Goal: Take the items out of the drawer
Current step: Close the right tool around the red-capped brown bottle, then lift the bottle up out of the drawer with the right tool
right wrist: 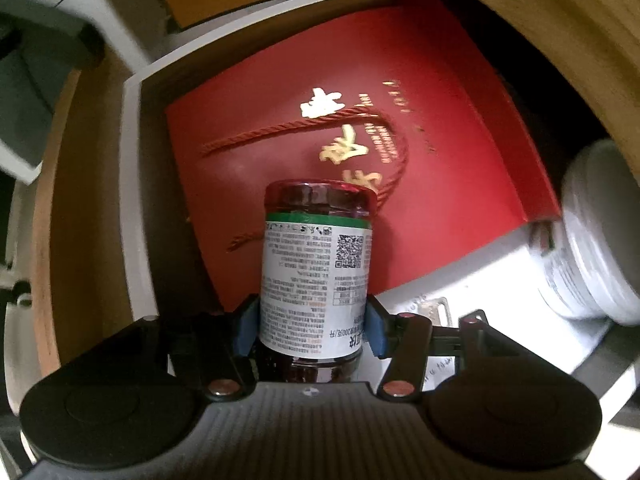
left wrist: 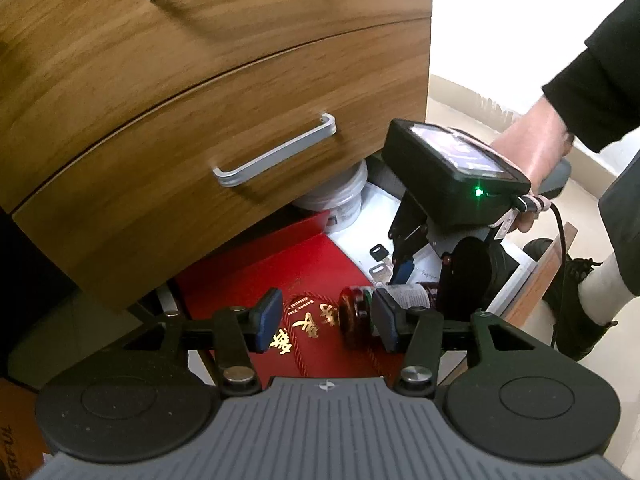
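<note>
- right gripper (right wrist: 312,330) clamped on jar (right wrist: 316,276), label mid-body, over red bag (right wrist: 440,152) in drawer (right wrist: 130,184)
- left gripper (left wrist: 326,320) wide, empty, near
- lift straight, clear upper drawer front (left wrist: 224,128); tub (right wrist: 596,248) far right next

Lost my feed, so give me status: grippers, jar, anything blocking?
Right gripper shut on glass jar with white label. Left gripper open, empty. Jar lies over red gift bag in open bottom drawer; exit looks unobstructed.

open white-walled drawer (right wrist: 132,184) | flat red gift bag with gold lettering (right wrist: 440,152), round white plastic tub (right wrist: 592,248), couple of small keys (left wrist: 378,260) lying in it
</note>
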A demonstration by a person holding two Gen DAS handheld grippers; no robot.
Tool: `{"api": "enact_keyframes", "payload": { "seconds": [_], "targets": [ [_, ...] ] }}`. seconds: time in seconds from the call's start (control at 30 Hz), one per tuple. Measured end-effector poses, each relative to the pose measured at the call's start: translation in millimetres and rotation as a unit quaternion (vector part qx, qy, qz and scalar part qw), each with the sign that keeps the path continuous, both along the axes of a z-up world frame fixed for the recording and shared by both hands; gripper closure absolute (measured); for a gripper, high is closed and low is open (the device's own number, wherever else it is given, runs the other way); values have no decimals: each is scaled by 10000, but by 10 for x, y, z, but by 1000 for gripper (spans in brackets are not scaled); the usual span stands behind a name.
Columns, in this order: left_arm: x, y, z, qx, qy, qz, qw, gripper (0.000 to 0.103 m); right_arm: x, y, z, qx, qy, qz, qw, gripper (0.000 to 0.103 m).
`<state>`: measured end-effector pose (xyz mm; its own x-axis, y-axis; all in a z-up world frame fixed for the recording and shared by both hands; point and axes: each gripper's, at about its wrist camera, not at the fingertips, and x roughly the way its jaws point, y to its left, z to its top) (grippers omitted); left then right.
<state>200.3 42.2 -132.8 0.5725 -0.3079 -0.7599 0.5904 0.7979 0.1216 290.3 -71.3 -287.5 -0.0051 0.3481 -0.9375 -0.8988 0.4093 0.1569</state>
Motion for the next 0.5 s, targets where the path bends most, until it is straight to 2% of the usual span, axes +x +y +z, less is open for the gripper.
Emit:
{"api": "enact_keyframes", "payload": {
  "seconds": [0.27,0.5],
  "targets": [
    [-24,-2,44,-34,-108,76,9999,49,-60,-146,-77,40,-8,-755,9971,42],
    [-103,10,131,-112,-177,359,9991,49,-166,-166,-55,73,-126,-929,9956,43]
  ]
}}
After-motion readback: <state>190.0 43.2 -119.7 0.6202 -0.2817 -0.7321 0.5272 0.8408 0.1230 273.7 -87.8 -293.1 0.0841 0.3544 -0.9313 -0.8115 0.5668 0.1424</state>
